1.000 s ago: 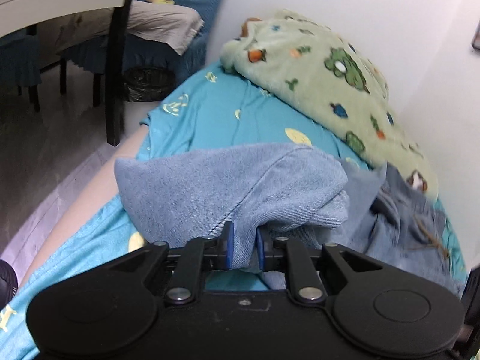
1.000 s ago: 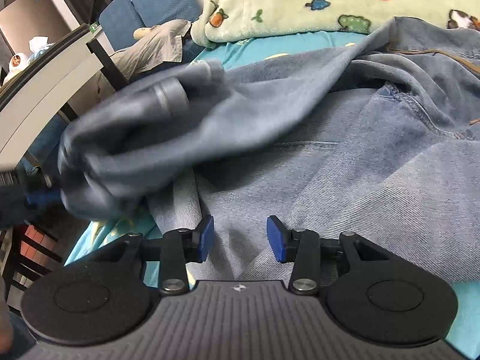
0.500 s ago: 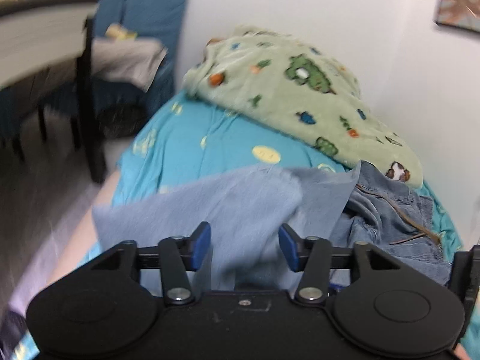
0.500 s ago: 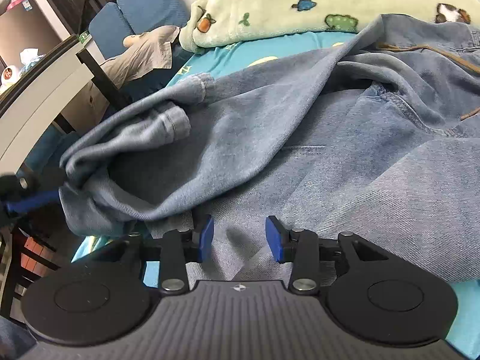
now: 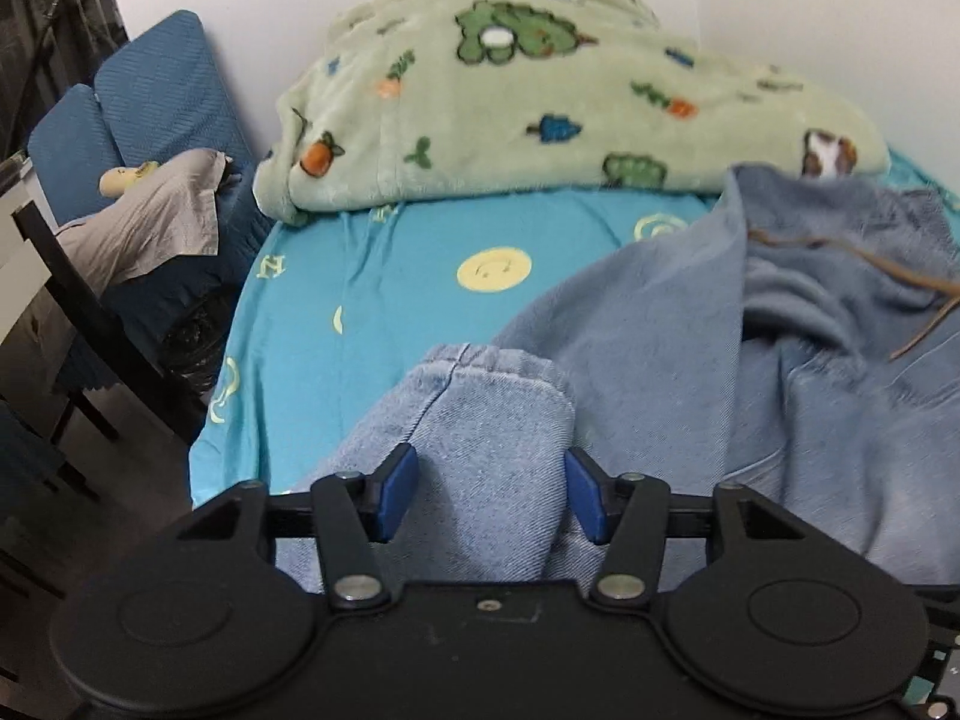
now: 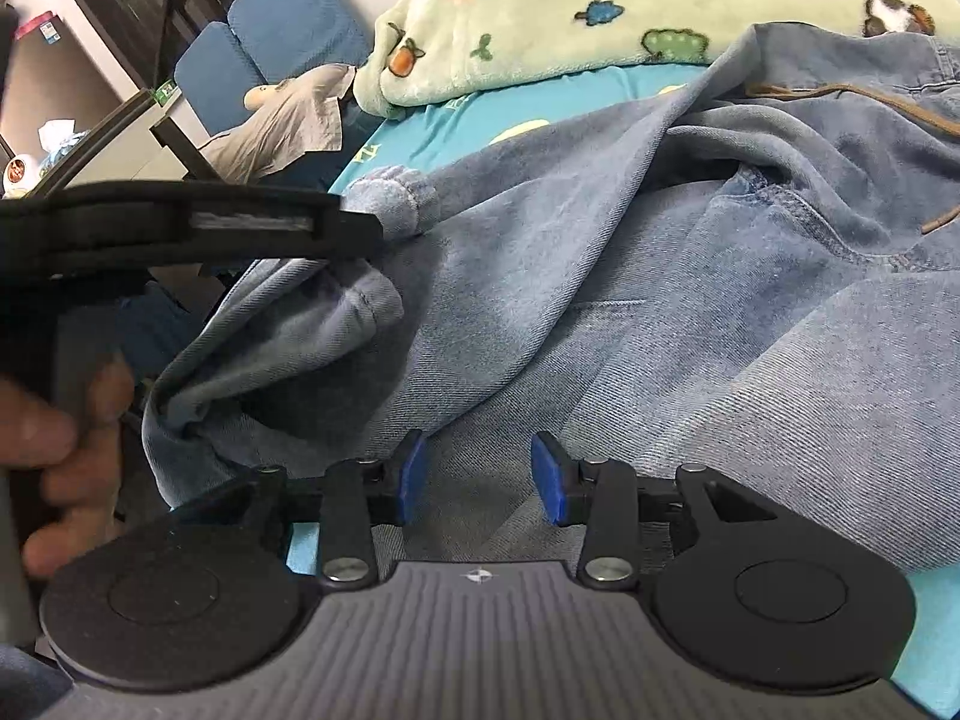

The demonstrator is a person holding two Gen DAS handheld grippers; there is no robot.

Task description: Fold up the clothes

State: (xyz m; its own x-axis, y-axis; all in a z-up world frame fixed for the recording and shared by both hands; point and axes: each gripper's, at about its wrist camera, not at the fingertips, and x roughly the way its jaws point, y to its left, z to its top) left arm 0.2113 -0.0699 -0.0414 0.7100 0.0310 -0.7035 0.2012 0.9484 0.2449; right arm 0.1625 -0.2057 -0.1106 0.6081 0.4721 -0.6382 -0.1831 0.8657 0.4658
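The turquoise bed sheet (image 5: 390,300) bears a pale printed letter "H"; no other text can be read.

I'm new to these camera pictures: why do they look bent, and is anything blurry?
Left wrist view: the fisheye lens curves the bed's blue sheet, and the denim jacket is slightly soft. Right wrist view: the left gripper looks smeared, the denim sharp.
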